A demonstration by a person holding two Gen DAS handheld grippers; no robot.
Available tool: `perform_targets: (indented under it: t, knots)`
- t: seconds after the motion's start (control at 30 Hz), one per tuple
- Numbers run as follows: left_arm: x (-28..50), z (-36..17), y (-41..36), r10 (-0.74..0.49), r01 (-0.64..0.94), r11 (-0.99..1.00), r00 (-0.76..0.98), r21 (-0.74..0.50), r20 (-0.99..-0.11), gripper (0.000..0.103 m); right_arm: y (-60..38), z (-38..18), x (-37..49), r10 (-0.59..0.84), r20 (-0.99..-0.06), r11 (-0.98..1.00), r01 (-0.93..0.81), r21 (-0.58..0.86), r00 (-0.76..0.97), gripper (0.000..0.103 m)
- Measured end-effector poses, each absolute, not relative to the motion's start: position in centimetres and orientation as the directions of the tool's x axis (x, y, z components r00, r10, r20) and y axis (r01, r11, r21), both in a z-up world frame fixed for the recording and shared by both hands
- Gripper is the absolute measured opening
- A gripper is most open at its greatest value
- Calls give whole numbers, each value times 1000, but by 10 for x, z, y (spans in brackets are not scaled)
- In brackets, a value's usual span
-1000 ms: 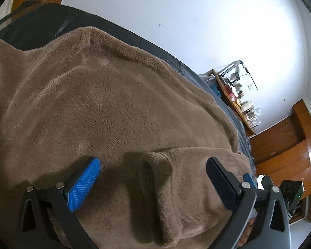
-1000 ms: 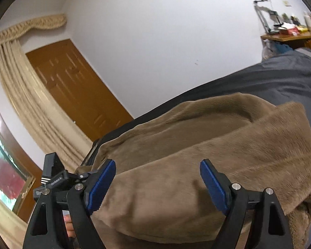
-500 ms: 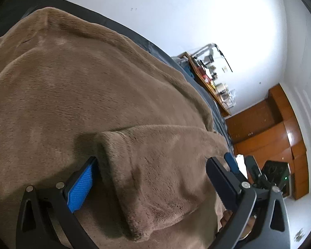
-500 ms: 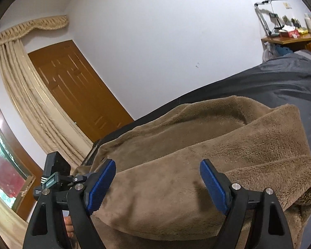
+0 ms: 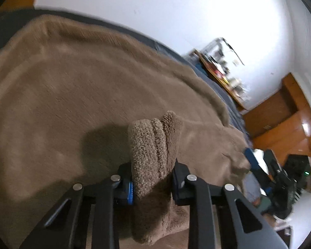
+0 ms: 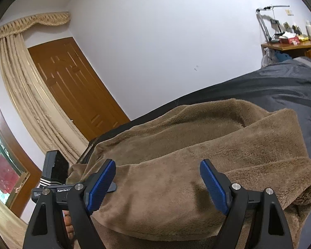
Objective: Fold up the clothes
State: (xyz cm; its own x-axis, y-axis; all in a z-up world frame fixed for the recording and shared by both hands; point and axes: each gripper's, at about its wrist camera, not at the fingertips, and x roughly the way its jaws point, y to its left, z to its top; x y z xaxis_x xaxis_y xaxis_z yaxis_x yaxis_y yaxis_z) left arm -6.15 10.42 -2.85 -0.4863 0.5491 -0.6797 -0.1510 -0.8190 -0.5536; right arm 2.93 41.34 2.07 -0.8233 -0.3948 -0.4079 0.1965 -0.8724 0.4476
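Observation:
A brown fleece garment [image 5: 83,95] lies spread over a dark bed. My left gripper [image 5: 152,178] is shut on a bunched fold of the fleece [image 5: 153,145], which sticks up between the jaws. In the right wrist view the same brown garment [image 6: 197,155] fills the lower half. My right gripper [image 6: 157,182] stands open over its near edge, with blue pads [image 6: 102,184] on either side and nothing pinched. The right gripper [image 5: 259,170] also shows at the right edge of the left wrist view, and the left gripper's body [image 6: 51,178] at the left of the right wrist view.
The dark grey bedcover [image 6: 280,87] stretches beyond the garment. A wooden desk [image 6: 290,45] with clutter and a lamp stands at the far wall. A wooden door [image 6: 76,87] and beige curtains [image 6: 24,95] are on the left. Wooden cabinets [image 5: 284,112] stand on the right.
My left gripper has closed on the fold of fleece that lay between its open jaws. The right gripper has stayed open and barely moved.

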Motion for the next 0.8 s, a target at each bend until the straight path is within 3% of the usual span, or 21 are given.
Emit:
perform_targets:
  t: [0.23, 0.5, 0.7, 0.8]
  knots:
    - [-54, 17, 77, 399, -98, -884, -668, -457, -628, 29, 410, 27, 36, -343, -406, -905, 182, 384, -847, 85]
    - [-73, 57, 44, 196, 52, -934, -754, -355, -626, 29, 378, 38, 47, -320, -441, -947, 269, 177, -838, 85]
    - [-84, 10, 38, 223, 93, -918, -684, -386, -695, 29, 452, 52, 50, 56, -435, -983, -125, 131, -898, 85]
    - [-87, -12, 48, 252, 76, -919, -638, -386, -728, 29, 481, 52, 52, 135, -452, -962, -225, 152, -882, 85]
